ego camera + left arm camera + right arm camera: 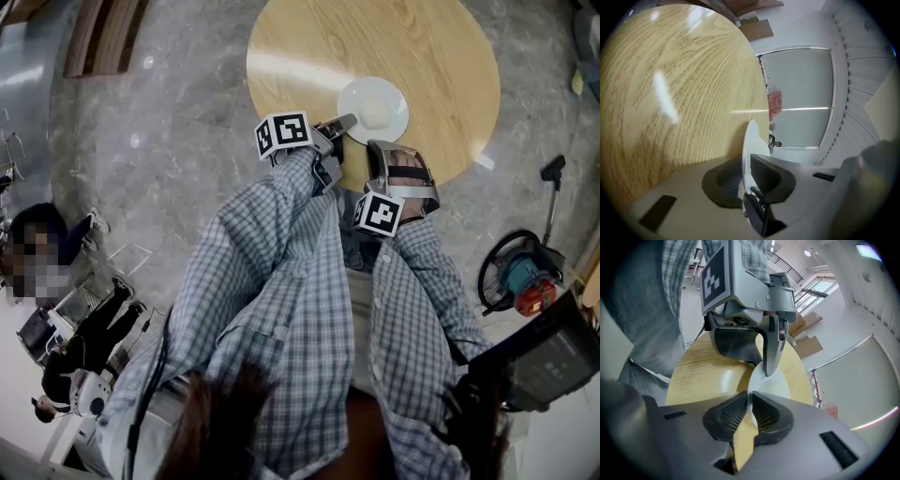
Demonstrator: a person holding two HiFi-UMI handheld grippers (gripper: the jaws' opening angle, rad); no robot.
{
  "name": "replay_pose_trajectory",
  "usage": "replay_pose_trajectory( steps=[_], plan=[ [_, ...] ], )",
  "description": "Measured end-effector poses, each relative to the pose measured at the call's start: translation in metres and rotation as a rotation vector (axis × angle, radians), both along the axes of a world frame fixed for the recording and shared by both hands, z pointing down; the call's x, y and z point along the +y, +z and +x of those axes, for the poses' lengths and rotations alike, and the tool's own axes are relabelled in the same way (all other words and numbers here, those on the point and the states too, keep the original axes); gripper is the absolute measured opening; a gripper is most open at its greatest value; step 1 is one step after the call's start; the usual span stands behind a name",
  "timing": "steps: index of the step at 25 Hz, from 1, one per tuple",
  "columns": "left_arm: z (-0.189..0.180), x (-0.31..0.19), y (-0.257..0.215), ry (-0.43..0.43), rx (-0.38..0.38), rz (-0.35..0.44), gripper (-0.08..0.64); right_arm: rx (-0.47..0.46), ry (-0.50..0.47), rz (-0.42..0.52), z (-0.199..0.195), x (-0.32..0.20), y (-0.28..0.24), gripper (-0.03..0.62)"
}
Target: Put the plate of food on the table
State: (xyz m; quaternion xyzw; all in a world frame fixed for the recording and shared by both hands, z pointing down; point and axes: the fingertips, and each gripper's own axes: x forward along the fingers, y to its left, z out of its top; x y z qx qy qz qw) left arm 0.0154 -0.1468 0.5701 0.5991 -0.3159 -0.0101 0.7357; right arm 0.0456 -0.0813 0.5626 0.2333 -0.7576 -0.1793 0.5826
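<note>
A white plate (373, 108) with a pale mound of food sits over the near part of a round wooden table (309, 47); whether it touches the wood I cannot tell. My left gripper (342, 124) is shut on the plate's left rim. In the left gripper view the plate (752, 140) stands edge-on between the dark pads of the left gripper (749, 161). My right gripper (386, 145) is shut on the near rim. In the right gripper view the plate (777, 385) runs from the right gripper (751, 404) to the left gripper (761, 366) at the far rim.
The table's near edge (441, 178) lies just under the right gripper. On the stone floor to the right are an orange and teal machine (525, 277) and a squeegee (553, 173). A person sits at the left (66, 244). Cardboard boxes (808, 338) lie beyond the table.
</note>
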Motion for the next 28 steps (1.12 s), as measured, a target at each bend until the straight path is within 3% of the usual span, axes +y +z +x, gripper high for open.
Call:
replay_pose_trajectory(
  steps=[5,15,19,24,28],
  plan=[
    [-0.002,-0.003,-0.005,-0.042,0.029,-0.003,0.142,0.000,0.044,0.001,0.001,-0.006,0.000,0.040],
    [-0.022,0.002,-0.012,-0.063,0.015,0.010,0.143,0.003,0.077,-0.060,0.002,-0.018,0.010,0.041],
    [-0.023,-0.002,-0.025,-0.090,0.056,0.059,0.143,-0.004,0.070,-0.094,0.004,-0.017,0.014,0.044],
    [-0.019,-0.001,-0.024,-0.081,0.058,0.068,0.143,-0.065,0.121,-0.170,0.004,-0.019,0.015,0.044],
    [-0.019,0.002,-0.018,-0.081,0.049,0.055,0.143,-0.194,0.225,-0.251,0.001,-0.020,0.015,0.044]
  ],
)
